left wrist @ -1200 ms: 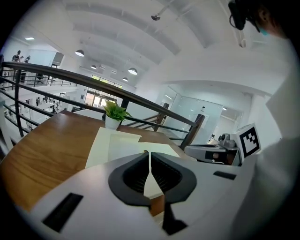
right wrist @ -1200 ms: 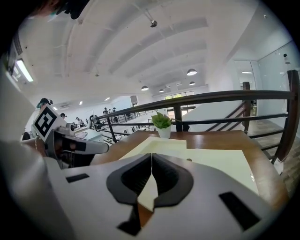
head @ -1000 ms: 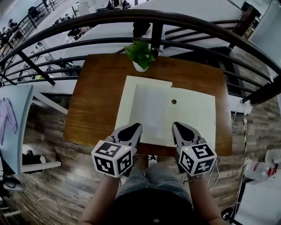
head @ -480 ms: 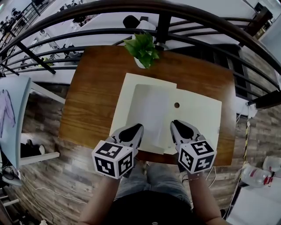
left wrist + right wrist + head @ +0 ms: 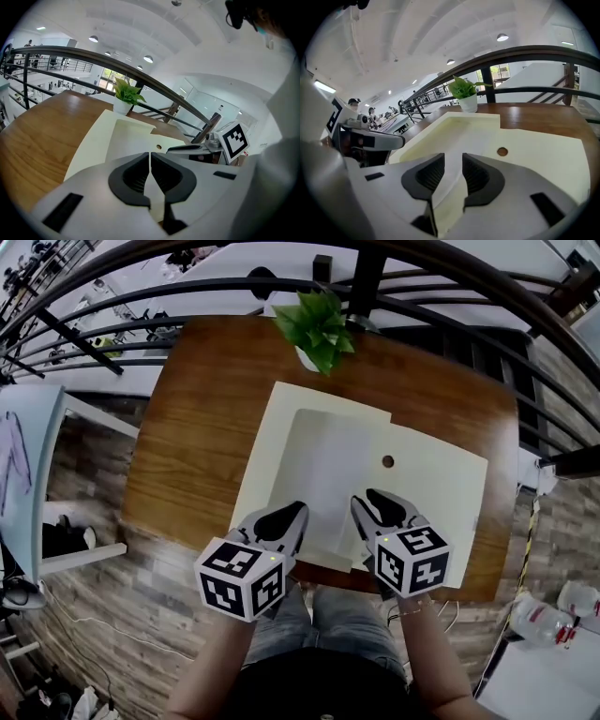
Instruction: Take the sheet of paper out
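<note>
- Two hand-held grippers at the near edge of the bench (image 5: 197, 427). The left hand-held gripper (image 5: 150, 155) has its jaws pinched narrow on the near edge of one cream envelope (image 5: 431, 493).
- The right hand-held gripper (image 5: 453, 157) is opening, jaws moderately apart. The sheet lies between them with the pads clear of it.
- One white sheet of paper (image 5: 328, 474) lies on the envelope, its near end sticking out past the edge.
- One potted plant (image 5: 319, 324) stands at the far edge, with a dark railing (image 5: 441, 277) behind it.

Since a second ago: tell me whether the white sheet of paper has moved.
Yes. The white sheet of paper has slid toward the person: its near end now sticks out past the near edge of the cream cardboard folder.
</note>
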`<state>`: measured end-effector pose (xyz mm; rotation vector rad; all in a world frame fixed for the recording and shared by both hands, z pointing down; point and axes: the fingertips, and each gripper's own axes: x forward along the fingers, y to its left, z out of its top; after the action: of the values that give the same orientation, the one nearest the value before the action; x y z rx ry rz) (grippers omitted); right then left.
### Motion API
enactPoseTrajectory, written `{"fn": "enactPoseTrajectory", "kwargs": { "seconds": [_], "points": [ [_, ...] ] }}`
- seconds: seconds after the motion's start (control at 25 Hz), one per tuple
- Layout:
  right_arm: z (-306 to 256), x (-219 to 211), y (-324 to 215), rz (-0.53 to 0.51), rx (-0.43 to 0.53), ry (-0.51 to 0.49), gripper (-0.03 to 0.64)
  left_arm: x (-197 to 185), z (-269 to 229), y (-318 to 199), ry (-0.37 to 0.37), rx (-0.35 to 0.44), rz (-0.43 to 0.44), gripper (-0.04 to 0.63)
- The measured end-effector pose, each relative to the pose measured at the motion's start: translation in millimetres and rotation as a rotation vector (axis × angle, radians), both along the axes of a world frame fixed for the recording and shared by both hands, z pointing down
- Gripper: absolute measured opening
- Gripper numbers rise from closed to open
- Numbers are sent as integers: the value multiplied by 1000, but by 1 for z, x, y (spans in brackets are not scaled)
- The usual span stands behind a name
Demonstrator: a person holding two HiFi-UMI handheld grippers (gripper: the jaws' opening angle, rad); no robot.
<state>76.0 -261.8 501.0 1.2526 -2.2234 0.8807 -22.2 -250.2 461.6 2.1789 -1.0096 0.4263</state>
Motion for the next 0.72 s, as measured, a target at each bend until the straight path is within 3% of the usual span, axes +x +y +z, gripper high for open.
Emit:
{"fn": "enactPoseTrajectory", "kwargs": {
  "seconds": [0.32,0.72],
  "points": [
    [28,-4,-4,-25,-82,46,176,-6,11,-3,-3,-30,-18,25],
    [62,-11,1,-57,-164,106,172,-14,14,-3,0,-45,-41,25]
  ]
}}
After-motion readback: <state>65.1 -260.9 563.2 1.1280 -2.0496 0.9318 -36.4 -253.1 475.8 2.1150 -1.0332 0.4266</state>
